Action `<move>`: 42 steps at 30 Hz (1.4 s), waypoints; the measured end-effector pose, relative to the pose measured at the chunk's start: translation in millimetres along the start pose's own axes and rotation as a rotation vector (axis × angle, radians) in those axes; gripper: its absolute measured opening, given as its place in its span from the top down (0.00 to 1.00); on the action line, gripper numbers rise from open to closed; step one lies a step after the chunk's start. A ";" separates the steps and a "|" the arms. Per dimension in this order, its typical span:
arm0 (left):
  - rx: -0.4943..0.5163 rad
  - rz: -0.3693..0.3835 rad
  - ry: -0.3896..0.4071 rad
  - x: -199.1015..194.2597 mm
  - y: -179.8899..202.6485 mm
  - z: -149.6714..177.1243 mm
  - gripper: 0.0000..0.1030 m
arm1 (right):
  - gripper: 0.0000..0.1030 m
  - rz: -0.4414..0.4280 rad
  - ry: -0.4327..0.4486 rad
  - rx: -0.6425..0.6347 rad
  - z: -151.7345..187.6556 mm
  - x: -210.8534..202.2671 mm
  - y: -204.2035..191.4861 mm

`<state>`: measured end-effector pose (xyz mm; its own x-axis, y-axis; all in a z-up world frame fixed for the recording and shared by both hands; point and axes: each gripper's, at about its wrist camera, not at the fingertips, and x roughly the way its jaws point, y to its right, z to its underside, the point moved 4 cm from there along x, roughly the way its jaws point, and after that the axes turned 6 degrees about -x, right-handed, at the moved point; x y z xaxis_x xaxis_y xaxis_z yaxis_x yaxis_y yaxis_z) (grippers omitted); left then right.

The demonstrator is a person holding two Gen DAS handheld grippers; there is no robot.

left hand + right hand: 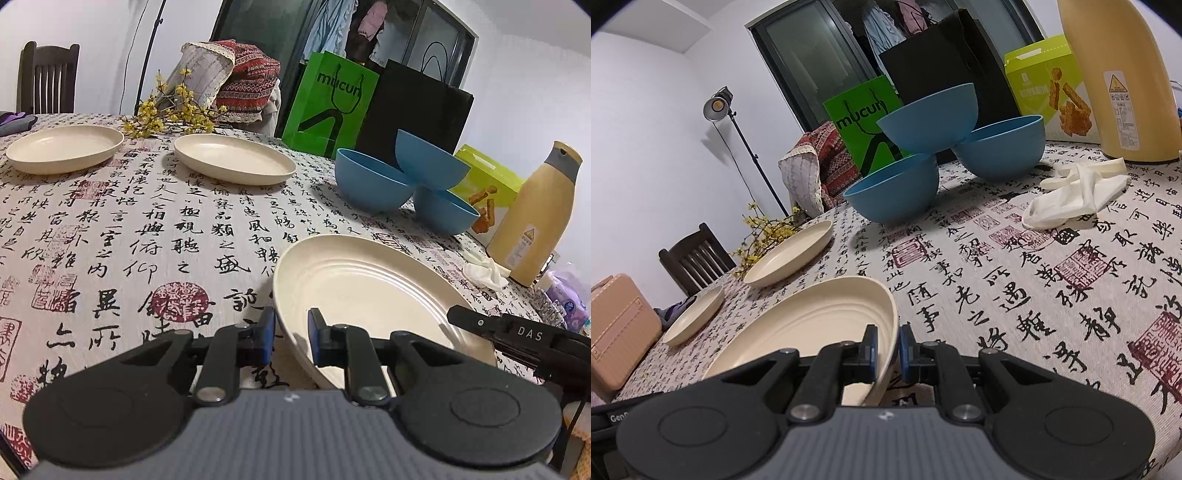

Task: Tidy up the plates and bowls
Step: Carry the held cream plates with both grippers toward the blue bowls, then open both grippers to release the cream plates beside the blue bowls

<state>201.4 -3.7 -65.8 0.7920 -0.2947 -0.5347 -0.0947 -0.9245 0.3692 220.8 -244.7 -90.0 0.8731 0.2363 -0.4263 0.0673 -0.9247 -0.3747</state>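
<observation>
Left view: my left gripper (290,334) pinched the near rim of the ridged cream plate (369,291) at lower centre. Right view: my right gripper (886,349) clamped its opposite rim — lifting step, I judged; next, carry it onto another cream plate (788,253), mid-left.

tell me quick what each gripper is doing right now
left gripper: shut on the near cream plate, gripping its rim.
right gripper: shut on the same plate's opposite rim.
</observation>
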 end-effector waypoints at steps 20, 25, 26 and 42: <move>-0.007 0.002 -0.007 0.7 0.7 1.1 0.81 | 0.85 -0.012 -0.013 0.002 2.2 3.4 2.6; -0.015 0.006 0.019 -4.7 -1.3 -1.8 0.65 | 0.77 -0.023 -0.011 0.003 1.2 2.6 1.9; -0.014 0.002 0.031 -6.8 -1.8 -2.5 0.59 | 0.74 -0.031 -0.005 0.004 0.8 1.5 1.4; 0.028 -0.036 0.146 -29.1 1.2 0.0 0.00 | 0.13 -0.063 0.083 -0.110 -5.2 -20.3 -18.2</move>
<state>178.3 3.8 -49.8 0.8743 -0.2244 -0.4304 -0.0794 -0.9409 0.3294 204.3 -234.3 -70.3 0.9022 0.2735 -0.3335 0.1718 -0.9371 -0.3039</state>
